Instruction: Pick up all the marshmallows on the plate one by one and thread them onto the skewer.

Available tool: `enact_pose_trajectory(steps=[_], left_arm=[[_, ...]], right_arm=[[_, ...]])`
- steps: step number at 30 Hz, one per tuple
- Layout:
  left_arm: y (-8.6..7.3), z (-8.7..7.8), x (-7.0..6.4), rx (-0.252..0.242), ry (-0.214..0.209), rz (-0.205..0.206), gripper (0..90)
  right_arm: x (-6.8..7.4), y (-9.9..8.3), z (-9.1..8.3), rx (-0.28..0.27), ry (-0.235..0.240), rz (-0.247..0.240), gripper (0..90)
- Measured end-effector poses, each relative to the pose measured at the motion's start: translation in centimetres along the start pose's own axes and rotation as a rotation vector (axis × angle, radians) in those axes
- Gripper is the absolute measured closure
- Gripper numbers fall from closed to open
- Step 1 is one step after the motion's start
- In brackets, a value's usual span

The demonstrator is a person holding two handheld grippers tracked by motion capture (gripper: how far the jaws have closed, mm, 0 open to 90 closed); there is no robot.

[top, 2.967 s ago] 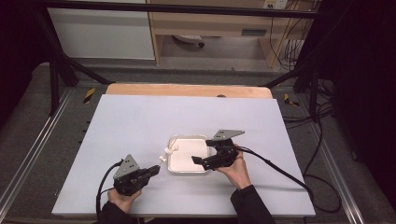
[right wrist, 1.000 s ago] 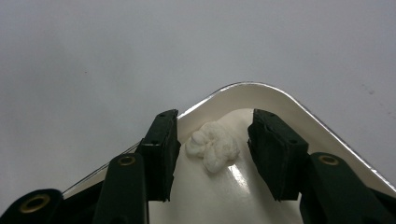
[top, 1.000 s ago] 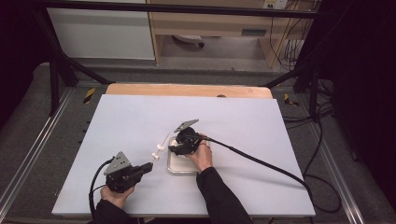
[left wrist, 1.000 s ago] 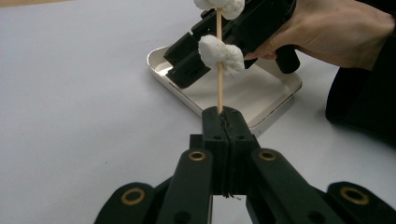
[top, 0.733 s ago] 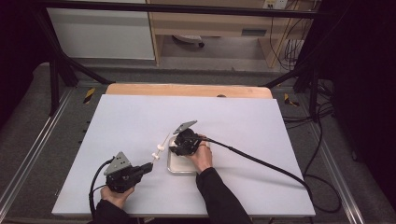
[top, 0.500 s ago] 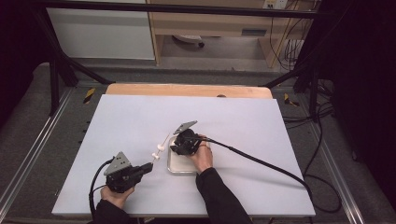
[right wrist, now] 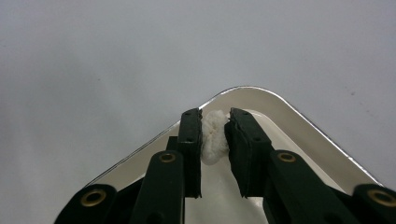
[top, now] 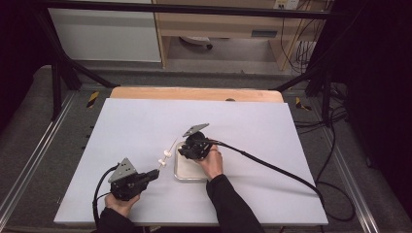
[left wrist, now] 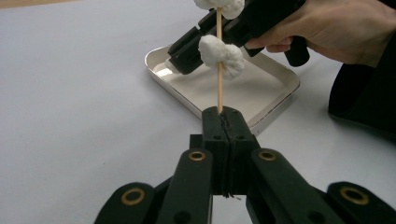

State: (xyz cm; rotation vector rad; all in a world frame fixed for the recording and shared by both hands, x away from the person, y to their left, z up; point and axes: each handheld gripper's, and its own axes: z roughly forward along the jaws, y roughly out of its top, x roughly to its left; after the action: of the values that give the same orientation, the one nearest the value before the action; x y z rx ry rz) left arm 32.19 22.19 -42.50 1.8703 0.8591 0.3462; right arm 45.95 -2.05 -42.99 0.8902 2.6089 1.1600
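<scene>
My left gripper (left wrist: 223, 114) is shut on the base of a thin wooden skewer (left wrist: 219, 88) that points up and away. Two white marshmallows (left wrist: 220, 51) are threaded on it. In the high view this gripper (top: 156, 172) sits at the front left of the table, with the skewer (top: 167, 150) slanting toward the tray. My right gripper (right wrist: 214, 116) is shut on one white marshmallow (right wrist: 214, 137) above a corner of the shallow metal tray (right wrist: 261, 98). From above, the right gripper (top: 182, 151) hovers over the tray's (top: 187, 174) far left corner, close to the skewer.
A white sheet (top: 121, 126) covers the table, and a wooden strip (top: 194, 93) runs along its far edge. The right gripper's cable (top: 272, 167) trails off to the right. Dark frame rails flank both sides.
Since three seconds ago the right gripper has moved left from the tray's right side to its far left corner, near the skewer. The left gripper has shifted slightly left. Over the last second little has moved.
</scene>
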Motion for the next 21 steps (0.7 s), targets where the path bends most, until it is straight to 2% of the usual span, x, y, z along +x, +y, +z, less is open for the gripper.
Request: enact_pose_trajectory(steps=[8, 21], left_arm=[[0.0, 0.1, -0.1, 0.003, -0.003, 0.001, 89.0], [0.0, 0.4, -0.3, 0.01, -0.011, 0.007, 89.0]], right_arm=[[0.1, -0.2, -1.8, -0.033, 0.023, 0.014, 74.9], [-0.2, -0.9, -5.7, -0.108, 0.054, 0.033, 75.0]])
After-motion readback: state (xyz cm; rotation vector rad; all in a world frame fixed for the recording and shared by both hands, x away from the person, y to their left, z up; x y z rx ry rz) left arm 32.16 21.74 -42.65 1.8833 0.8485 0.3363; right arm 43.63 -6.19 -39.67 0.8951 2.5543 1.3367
